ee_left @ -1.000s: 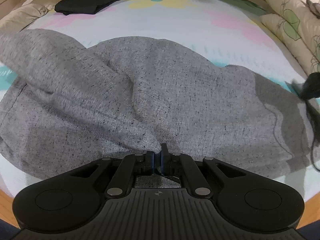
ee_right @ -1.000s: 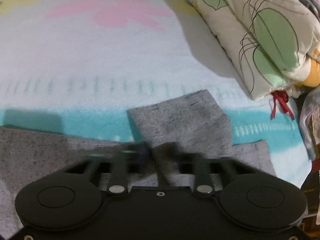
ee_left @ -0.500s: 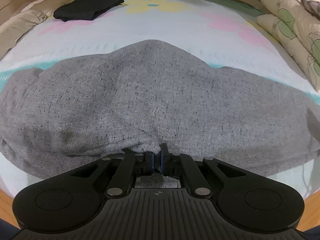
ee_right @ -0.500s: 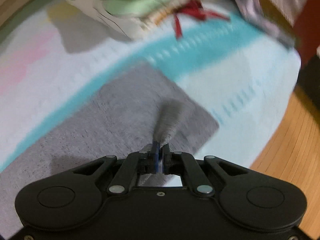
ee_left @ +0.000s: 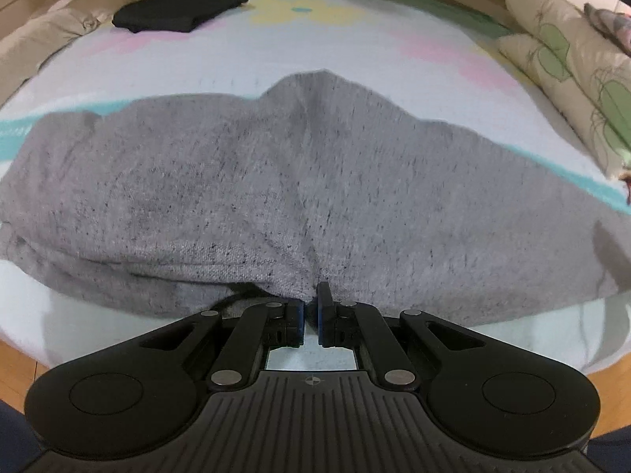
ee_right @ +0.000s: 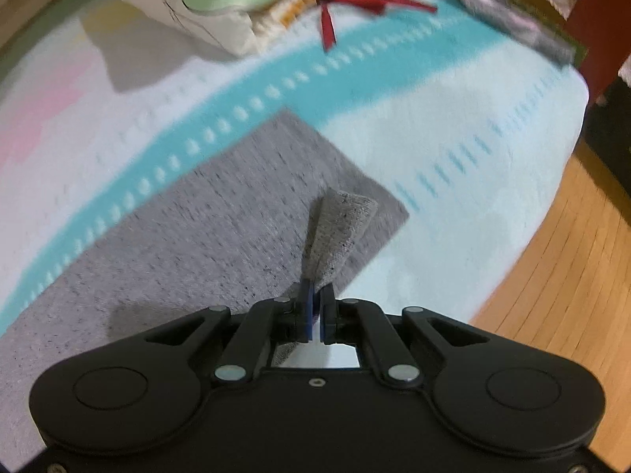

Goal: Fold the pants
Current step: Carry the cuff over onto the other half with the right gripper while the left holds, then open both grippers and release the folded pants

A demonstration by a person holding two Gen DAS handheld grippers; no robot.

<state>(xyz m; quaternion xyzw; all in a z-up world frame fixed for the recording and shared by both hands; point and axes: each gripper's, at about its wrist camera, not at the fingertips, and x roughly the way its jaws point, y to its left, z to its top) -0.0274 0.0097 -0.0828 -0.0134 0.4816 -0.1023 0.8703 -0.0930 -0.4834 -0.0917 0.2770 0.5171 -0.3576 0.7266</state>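
Left wrist: left tongs (ee_left: 310, 307) clenched on grey pants' (ee_left: 315, 197) near edge at bed's (ee_left: 355, 59) front edge; right wrist: right tongs (ee_right: 315, 307) pinching leg cuff (ee_right: 339, 232) near bed's corner — keep tension even, align edges.

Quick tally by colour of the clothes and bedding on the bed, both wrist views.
Grey pants: 1
Black folded garment: 1
Cream leaf-print pillows: 2
Beige pillow at left edge: 1
Pastel flower bedspread: 1
Total: 6
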